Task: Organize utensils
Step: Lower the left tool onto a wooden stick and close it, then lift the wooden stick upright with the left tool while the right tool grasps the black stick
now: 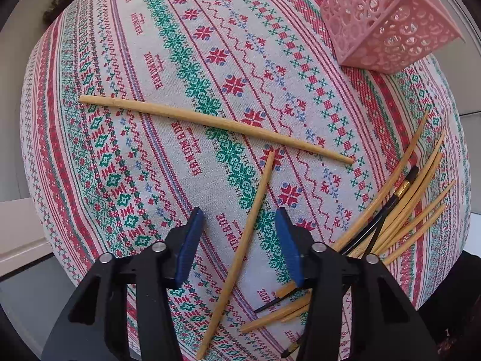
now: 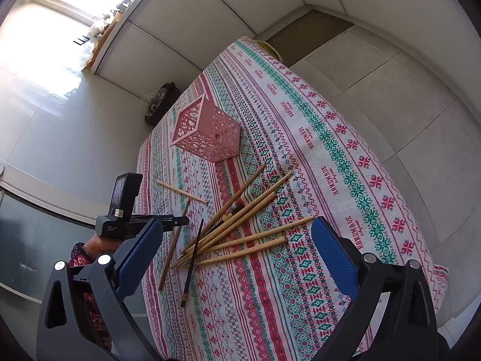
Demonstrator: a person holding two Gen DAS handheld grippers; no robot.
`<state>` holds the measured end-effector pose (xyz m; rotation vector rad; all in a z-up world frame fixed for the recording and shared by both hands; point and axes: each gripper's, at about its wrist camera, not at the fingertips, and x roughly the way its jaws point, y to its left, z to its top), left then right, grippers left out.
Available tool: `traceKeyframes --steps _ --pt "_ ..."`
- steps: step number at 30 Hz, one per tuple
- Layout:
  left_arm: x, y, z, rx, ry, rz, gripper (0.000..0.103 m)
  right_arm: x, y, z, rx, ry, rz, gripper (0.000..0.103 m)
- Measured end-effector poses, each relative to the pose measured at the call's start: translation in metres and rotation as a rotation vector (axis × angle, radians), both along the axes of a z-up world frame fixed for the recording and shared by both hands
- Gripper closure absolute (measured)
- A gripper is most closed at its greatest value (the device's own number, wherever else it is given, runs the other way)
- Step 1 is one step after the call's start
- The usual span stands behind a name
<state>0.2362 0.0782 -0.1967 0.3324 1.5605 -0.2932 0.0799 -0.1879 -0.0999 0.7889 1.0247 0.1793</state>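
On the patterned tablecloth (image 1: 144, 69), one wooden chopstick (image 1: 210, 123) lies crosswise. A second wooden chopstick (image 1: 255, 207) runs between the two blue pads of my left gripper (image 1: 239, 213), which points down at it, open, with neither pad touching it. A heap of wooden and black chopsticks (image 1: 399, 204) lies to its right. The pink perforated holder (image 1: 387, 21) stands beyond, at the upper right. In the right wrist view my right gripper (image 2: 237, 222) is open and empty above the heap (image 2: 240, 225), with a black chopstick (image 2: 192, 258) nearest. The holder (image 2: 207, 132) stands behind.
The table's left edge (image 2: 144, 198) runs close to the left hand (image 2: 99, 243) and its gripper body. Pale floor tiles (image 2: 390, 90) surround the table. A dark bag (image 2: 162, 99) sits on the floor past the far corner.
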Motion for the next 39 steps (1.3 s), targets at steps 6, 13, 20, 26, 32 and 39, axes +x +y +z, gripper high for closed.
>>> traceKeyframes --steps 6,13,20,26,32,39 --pt "-0.011 0.001 -0.003 -0.034 -0.027 -0.023 0.095 0.007 0.011 -0.008 -0.007 0.048 0.007 0.007" --pt "-0.063 0.035 0.014 -0.129 -0.161 0.11 0.099 0.023 0.041 -0.03 -0.035 0.154 0.065 0.007" --pt "-0.152 0.07 0.109 -0.371 -0.382 0.205 0.099 0.05 0.096 -0.066 0.06 0.34 0.178 0.009" --pt "-0.199 0.071 0.165 -0.513 -0.566 0.263 0.098 0.057 0.134 -0.081 0.163 0.438 0.231 0.039" --pt "-0.223 0.084 0.171 -0.614 -0.649 0.308 0.099 0.058 0.145 -0.093 0.161 0.495 0.19 0.057" --pt "-0.233 0.091 0.187 -0.679 -0.695 0.274 0.099 0.064 0.139 -0.079 0.09 0.457 0.139 0.063"
